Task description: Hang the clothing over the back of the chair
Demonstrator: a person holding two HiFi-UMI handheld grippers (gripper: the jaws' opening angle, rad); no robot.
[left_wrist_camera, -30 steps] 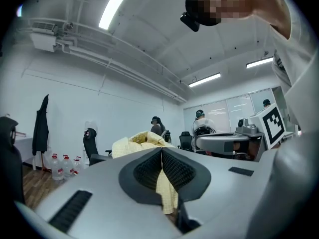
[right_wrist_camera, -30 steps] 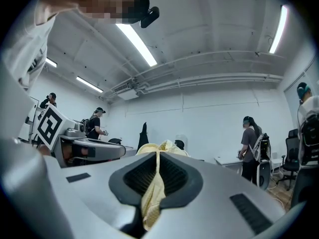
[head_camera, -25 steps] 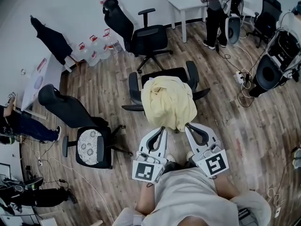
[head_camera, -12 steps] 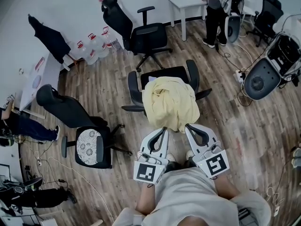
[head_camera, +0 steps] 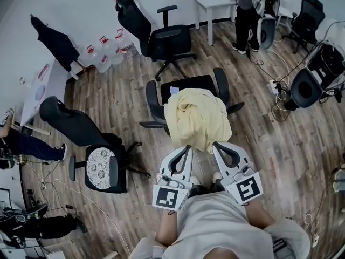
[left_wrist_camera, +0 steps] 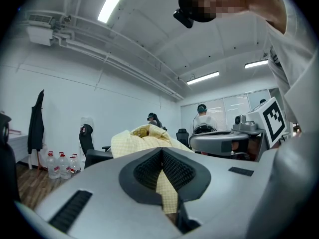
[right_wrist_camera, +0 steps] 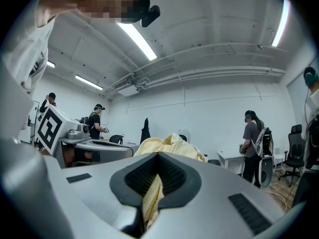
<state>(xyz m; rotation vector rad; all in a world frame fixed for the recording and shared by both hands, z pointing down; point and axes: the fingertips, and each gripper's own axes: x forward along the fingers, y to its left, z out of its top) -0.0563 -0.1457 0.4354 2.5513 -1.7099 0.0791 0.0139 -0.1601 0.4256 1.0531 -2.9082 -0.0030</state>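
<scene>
A black office chair (head_camera: 186, 84) stands just beyond the person, seat on the far side. The yellow clothing (head_camera: 197, 117) lies heaped over its backrest (bunched on top, near edge hanging). The left gripper (head_camera: 187, 147) and right gripper (head_camera: 214, 144) each clamp that near edge, fabric pinched between closed jaws.

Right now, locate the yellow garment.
Centre of the head view: the yellow garment lies over the back of the black chair, its near edge pinched by the left gripper and the right gripper.
</scene>
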